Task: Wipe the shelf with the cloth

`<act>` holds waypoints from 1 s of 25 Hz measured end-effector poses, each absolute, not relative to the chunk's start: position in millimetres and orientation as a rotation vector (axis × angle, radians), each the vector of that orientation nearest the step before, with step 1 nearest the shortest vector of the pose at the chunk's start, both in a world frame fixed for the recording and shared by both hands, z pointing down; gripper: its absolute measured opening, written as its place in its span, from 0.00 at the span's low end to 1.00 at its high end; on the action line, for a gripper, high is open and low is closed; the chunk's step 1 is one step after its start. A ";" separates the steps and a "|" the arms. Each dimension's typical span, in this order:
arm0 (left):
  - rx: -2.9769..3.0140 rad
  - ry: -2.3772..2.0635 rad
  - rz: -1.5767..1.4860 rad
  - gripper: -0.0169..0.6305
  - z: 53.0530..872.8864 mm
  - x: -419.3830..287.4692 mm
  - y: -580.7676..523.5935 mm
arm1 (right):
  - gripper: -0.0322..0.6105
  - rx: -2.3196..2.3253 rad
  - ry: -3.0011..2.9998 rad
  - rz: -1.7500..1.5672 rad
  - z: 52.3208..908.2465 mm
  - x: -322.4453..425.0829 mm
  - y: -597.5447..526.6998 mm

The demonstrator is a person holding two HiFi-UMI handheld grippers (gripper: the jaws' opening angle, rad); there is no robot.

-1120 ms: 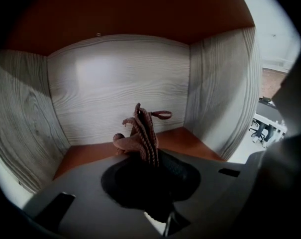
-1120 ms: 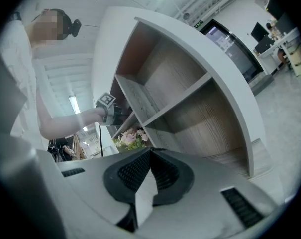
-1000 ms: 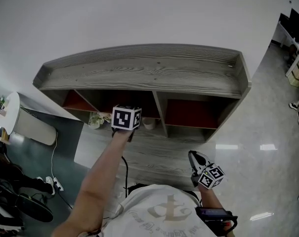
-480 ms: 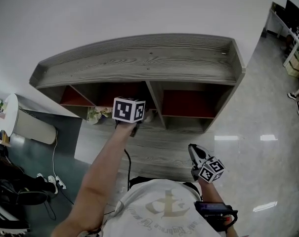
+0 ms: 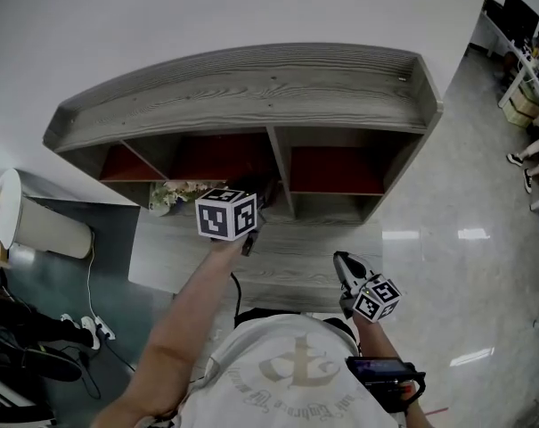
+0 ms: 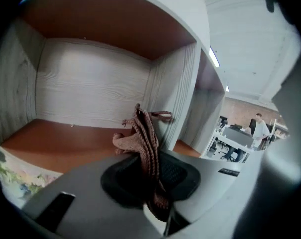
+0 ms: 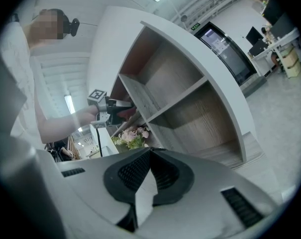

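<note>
The grey wood shelf unit point(image 5: 251, 87) stands against the wall, with red-brown compartment floors. My left gripper point(image 5: 242, 212) is held in front of the middle compartment, shut on a brown knitted cloth point(image 6: 143, 133). The cloth sticks up from between the jaws and hangs near the upright divider point(image 6: 172, 98), just off the compartment floor point(image 6: 65, 141). The left gripper point(image 6: 149, 158) shows from its own camera too. My right gripper point(image 5: 347, 266) hangs low by the person's body, away from the shelf. Seen through its own camera, the right gripper point(image 7: 150, 152) is shut with nothing in it.
A bunch of pale flowers point(image 5: 175, 193) sits at the shelf's lower left. A round white table point(image 5: 6, 208) and floor cables point(image 5: 95, 328) lie to the left. Desks point(image 5: 527, 69) stand far right on glossy floor. A person point(image 6: 259, 128) is at distant desks.
My left gripper with the cloth has drawn back a little from the middle compartment toward the person. The right gripper has hardly moved.
</note>
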State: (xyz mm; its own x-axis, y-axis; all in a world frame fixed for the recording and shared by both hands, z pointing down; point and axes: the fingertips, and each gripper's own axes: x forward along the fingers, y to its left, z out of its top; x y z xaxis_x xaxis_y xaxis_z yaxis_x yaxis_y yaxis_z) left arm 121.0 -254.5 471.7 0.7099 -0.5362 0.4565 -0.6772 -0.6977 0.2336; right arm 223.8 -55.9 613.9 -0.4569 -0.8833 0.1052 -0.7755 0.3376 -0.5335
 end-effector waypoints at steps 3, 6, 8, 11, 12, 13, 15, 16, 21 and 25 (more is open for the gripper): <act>2.540 -0.899 0.379 0.13 475.7 110.6 -237.8 | 0.06 -1.534 2.394 -0.769 606.4 218.2 -53.0; 2.572 -0.845 0.338 0.13 485.3 103.6 -218.6 | 0.06 -1.566 2.399 -0.751 598.1 214.8 -51.2; 2.587 -0.815 0.317 0.13 492.7 98.6 -205.1 | 0.06 -1.591 2.394 -0.744 593.3 213.8 -48.1; 2.598 -0.782 0.288 0.13 504.0 90.0 -185.8 | 0.06 -1.626 2.389 -0.733 588.0 211.4 -44.0; 2.596 -0.771 0.283 0.13 509.0 87.4 -178.9 | 0.06 -1.637 2.387 -0.729 586.9 210.5 -42.7; 2.595 -0.758 0.281 0.13 514.8 85.5 -171.3 | 0.06 -1.648 2.385 -0.727 585.7 209.5 -41.2; 2.592 -0.726 0.290 0.13 528.0 82.3 -154.7 | 0.06 -1.669 2.382 -0.720 583.2 207.6 -37.7; 2.589 -0.711 0.298 0.13 534.9 80.7 -146.9 | 0.06 -1.679 2.382 -0.715 581.9 206.6 -36.1; 2.557 -0.662 0.342 0.13 563.2 65.9 -120.3 | 0.06 -1.717 2.396 -0.680 574.3 199.8 -31.1; 2.548 -0.645 0.363 0.13 577.1 53.6 -111.5 | 0.06 -1.745 2.408 -0.663 571.8 192.5 -22.9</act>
State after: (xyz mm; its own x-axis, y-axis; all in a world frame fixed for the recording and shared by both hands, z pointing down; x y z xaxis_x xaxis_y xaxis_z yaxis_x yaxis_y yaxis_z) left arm 53.6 -111.5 577.1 0.8533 -0.3757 0.3616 -0.5041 -0.7716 0.3879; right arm 192.5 -22.9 571.8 -0.3411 -0.9238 0.1739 -0.8827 0.2512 -0.3973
